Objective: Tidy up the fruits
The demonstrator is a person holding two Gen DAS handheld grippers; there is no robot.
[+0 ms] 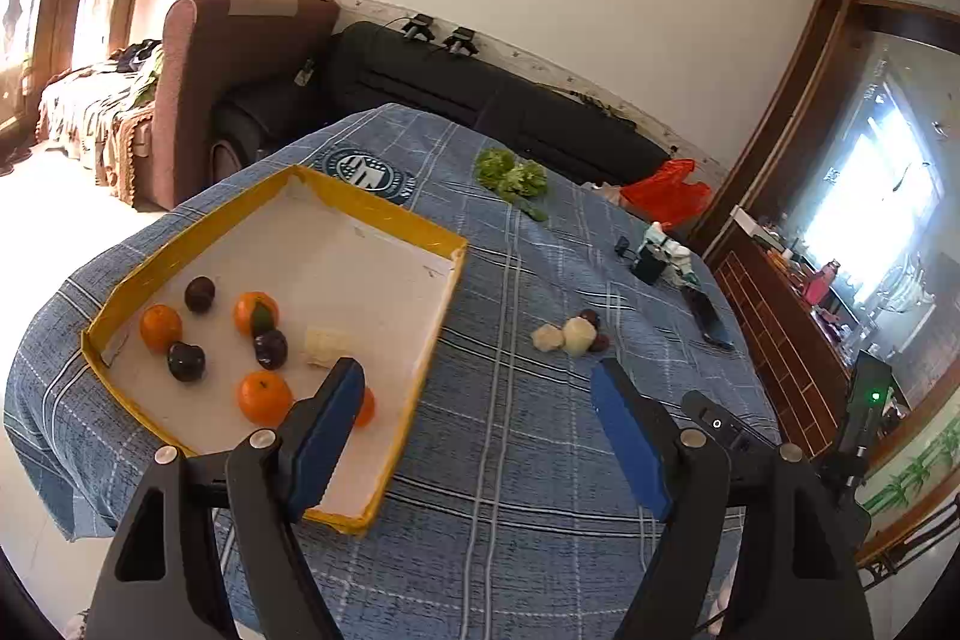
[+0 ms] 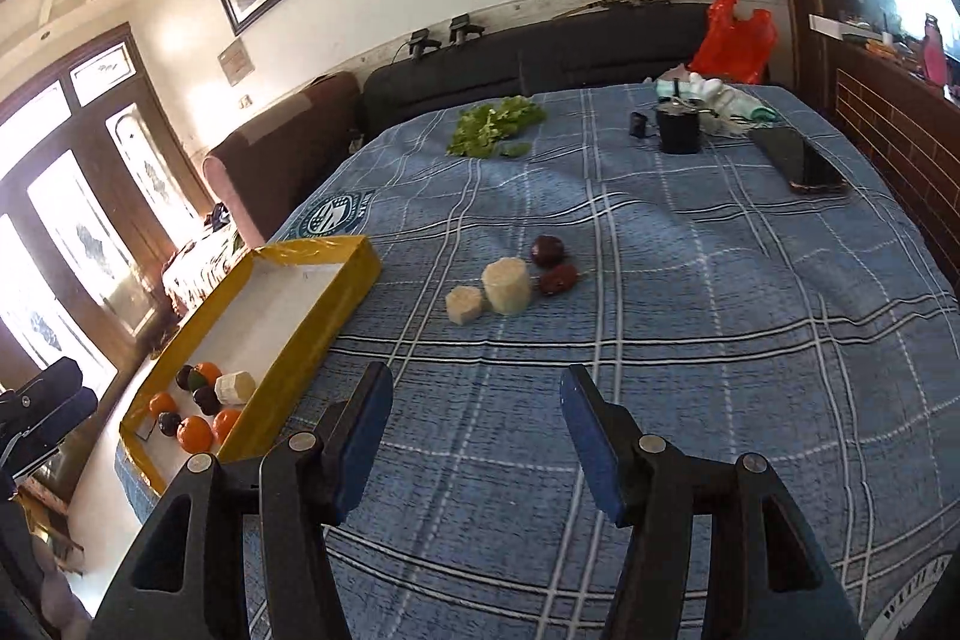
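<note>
A yellow-rimmed tray [image 1: 384, 214] [image 2: 354, 274] lies on the blue checked cloth at the left. In it lie several oranges [image 1: 161, 327] [image 2: 195, 431], dark plums [image 1: 186, 361] [image 2: 207, 398] and a pale chunk [image 1: 327, 345] [image 2: 235, 387]. On the cloth to the right of the tray lie two pale chunks [image 1: 579, 335] [image 2: 507, 285] and two dark plums [image 1: 590, 318] [image 2: 547, 250]. My left gripper [image 1: 480, 382] is open and empty, above the tray's near right corner. My right gripper [image 2: 477, 394] is open and empty, short of the loose fruit.
Green leafy vegetables [image 1: 511, 175] [image 2: 495, 124] lie at the far side of the table. A dark cup [image 2: 679, 130], a phone [image 2: 801, 160] and crumpled cloth [image 2: 720, 97] sit at the far right. A red bag [image 1: 666, 190] rests on the dark sofa [image 1: 480, 88] behind.
</note>
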